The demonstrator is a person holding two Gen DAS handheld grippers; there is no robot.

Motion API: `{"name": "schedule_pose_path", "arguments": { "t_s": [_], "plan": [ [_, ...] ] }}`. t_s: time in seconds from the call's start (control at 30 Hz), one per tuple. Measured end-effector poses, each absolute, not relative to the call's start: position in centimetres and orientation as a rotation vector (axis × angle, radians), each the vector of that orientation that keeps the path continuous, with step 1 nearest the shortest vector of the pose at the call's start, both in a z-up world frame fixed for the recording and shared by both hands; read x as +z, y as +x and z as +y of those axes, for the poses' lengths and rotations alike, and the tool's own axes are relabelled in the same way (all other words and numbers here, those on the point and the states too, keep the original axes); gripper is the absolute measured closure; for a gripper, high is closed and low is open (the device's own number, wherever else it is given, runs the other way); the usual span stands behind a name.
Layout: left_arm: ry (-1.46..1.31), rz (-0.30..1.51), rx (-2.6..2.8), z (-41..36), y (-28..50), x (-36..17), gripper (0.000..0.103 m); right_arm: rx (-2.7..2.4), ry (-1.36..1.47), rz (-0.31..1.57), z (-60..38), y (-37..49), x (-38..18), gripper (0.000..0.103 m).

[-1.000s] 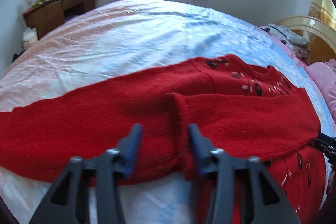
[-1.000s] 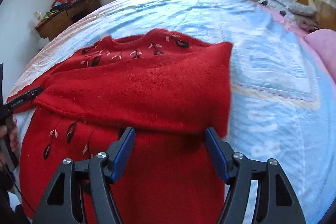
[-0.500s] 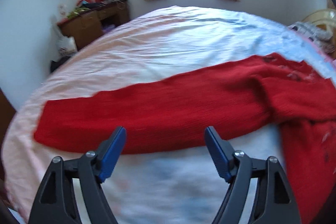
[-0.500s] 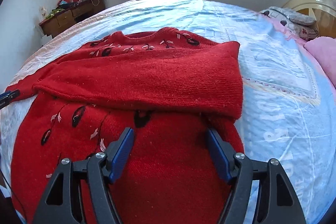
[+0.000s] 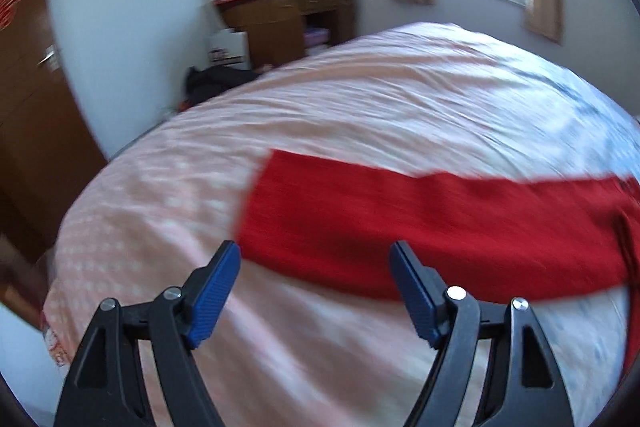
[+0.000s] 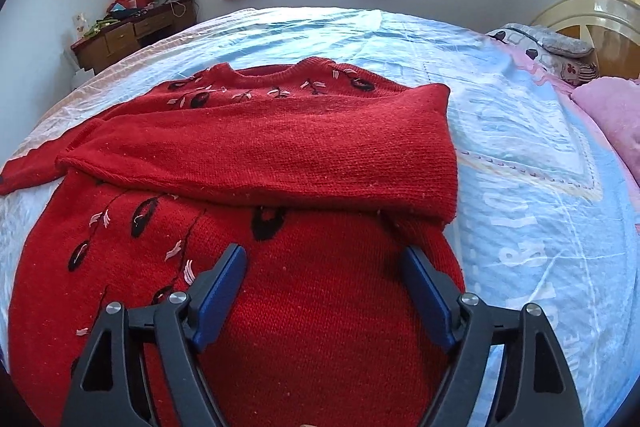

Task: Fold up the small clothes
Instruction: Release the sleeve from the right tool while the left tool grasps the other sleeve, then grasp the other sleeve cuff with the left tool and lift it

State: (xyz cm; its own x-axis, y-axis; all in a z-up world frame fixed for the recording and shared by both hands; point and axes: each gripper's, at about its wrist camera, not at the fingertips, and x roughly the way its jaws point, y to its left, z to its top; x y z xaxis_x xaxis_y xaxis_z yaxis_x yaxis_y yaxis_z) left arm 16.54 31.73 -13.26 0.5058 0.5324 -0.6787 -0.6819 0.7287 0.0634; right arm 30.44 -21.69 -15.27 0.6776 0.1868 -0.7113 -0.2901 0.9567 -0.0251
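A red knitted sweater (image 6: 304, 307) with black and pink embroidery lies flat on the bed (image 6: 520, 147). Its right sleeve (image 6: 280, 155) is folded across the chest. The other sleeve (image 5: 400, 219) stretches out flat over the pink sheet; its cuff end lies just ahead of my left gripper (image 5: 316, 259), which is open and holds nothing. My right gripper (image 6: 324, 263) hovers over the lower body of the sweater, below the folded sleeve; its jaws are opening and grip nothing.
A wooden desk (image 5: 288, 19) with clutter stands by the far wall, a dark wardrobe (image 5: 28, 115) at the left. Pillows (image 6: 560, 55) and a pink blanket (image 6: 612, 115) lie by the headboard. The bed's left edge (image 5: 60, 267) is close.
My left gripper let go of the folded sleeve's end, opened wide and swung left along the outstretched sleeve to its cuff. My right gripper drew back a little and widened.
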Motion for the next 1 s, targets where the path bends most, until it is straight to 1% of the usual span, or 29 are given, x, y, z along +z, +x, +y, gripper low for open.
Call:
{"name": "schedule_pose_path", "arguments": {
  "t_s": [0.1,0.2,0.3,0.37,0.43,0.57,0.63,0.67,0.7,0.73,0.77,0.83,0.93,1.0],
  "plan": [
    [-0.291,0.721,0.778,34.5,15.9,-13.5,0.026,0.265,-0.139,0.779,-21.7,30.4,-15.3,0.021],
    [-0.325,0.721,0.783,35.8,15.9,-13.8,0.027,0.262,-0.142,0.776,-21.7,30.4,-15.3,0.021],
    [-0.325,0.731,0.763,35.9,16.6,-14.2,0.035,0.26,-0.142,0.774,-21.7,30.4,-15.3,0.021],
    [-0.317,0.738,0.76,35.9,17.0,-14.4,0.035,0.26,-0.142,0.774,-21.7,30.4,-15.3,0.021],
    [-0.317,0.749,0.757,36.0,17.7,-14.9,0.042,0.259,-0.143,0.773,-21.7,30.3,-15.3,0.021],
    [-0.323,0.748,0.756,36.1,18.0,-14.8,0.044,0.253,-0.143,0.769,-21.7,30.3,-15.3,0.02],
    [-0.317,0.752,0.737,35.9,18.3,-14.9,0.053,0.252,-0.144,0.768,-21.7,30.3,-15.3,0.02],
    [-0.309,0.755,0.732,35.8,18.4,-14.9,0.055,0.252,-0.144,0.768,-21.7,30.3,-15.3,0.02],
    [-0.299,0.759,0.723,35.6,18.6,-15.0,0.061,0.252,-0.144,0.768,-21.7,30.3,-15.3,0.02],
    [-0.295,0.761,0.719,35.5,18.8,-15.0,0.065,0.252,-0.144,0.768,-21.7,30.3,-15.3,0.02],
    [-0.29,0.761,0.719,35.4,18.7,-14.9,0.065,0.251,-0.145,0.768,-21.7,30.3,-15.3,0.02],
    [-0.279,0.763,0.714,35.1,19.0,-15.0,0.074,0.251,-0.145,0.768,-21.7,30.3,-15.3,0.02],
    [-0.249,0.768,0.704,34.6,19.3,-15.0,0.083,0.251,-0.144,0.767,-21.7,30.3,-15.3,0.02],
    [-0.233,0.77,0.708,34.4,19.4,-15.0,0.083,0.251,-0.145,0.768,-21.7,30.3,-15.3,0.02]
  ]
}}
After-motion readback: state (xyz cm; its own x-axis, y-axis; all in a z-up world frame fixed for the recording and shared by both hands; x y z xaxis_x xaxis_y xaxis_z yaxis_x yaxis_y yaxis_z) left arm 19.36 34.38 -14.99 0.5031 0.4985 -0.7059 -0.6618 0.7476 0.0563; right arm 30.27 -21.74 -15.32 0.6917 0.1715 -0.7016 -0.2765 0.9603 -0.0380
